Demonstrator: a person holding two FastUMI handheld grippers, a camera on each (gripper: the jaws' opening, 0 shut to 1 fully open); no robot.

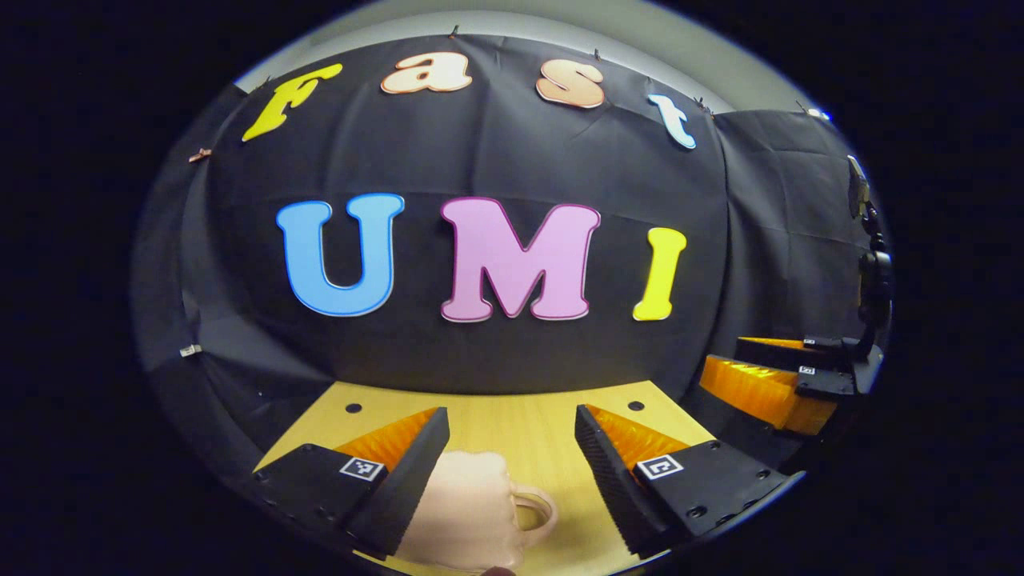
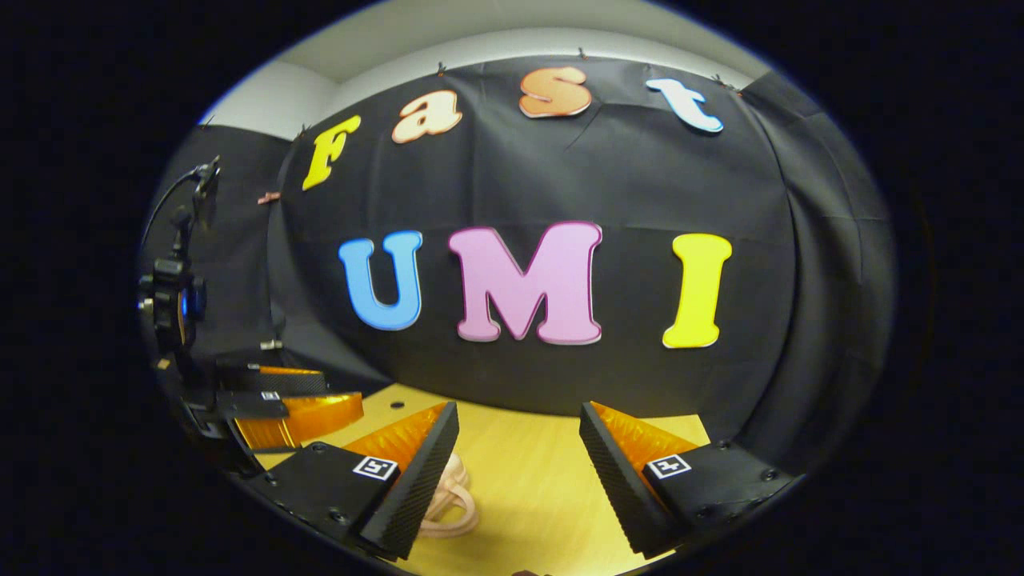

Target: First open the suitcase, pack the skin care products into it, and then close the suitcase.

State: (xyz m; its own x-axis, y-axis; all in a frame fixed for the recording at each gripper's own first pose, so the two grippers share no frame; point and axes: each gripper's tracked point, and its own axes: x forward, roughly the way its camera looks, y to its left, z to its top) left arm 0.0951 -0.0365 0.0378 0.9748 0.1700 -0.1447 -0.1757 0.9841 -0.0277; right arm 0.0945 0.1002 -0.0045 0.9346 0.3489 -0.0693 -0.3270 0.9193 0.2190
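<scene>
A small pale pink suitcase (image 1: 464, 512) lies on the wooden table (image 1: 520, 432), low in the left gripper view, with its loop handle (image 1: 538, 509) pointing right. My left gripper (image 1: 510, 412) is open above it, and its left finger covers the case's left side. My right gripper (image 1: 788, 376) shows farther off at the right edge. In the right gripper view, my right gripper (image 2: 518, 408) is open over the bare table (image 2: 536, 480). The suitcase handle (image 2: 452, 500) peeks out beside its left finger. The left gripper (image 2: 280, 404) shows at the left.
The black cloth wall stands close behind the table's far edge. Two small holes (image 1: 353, 408) (image 1: 636, 406) mark the tabletop near that edge. The right gripper's upper body (image 1: 872, 272) rises at the far right.
</scene>
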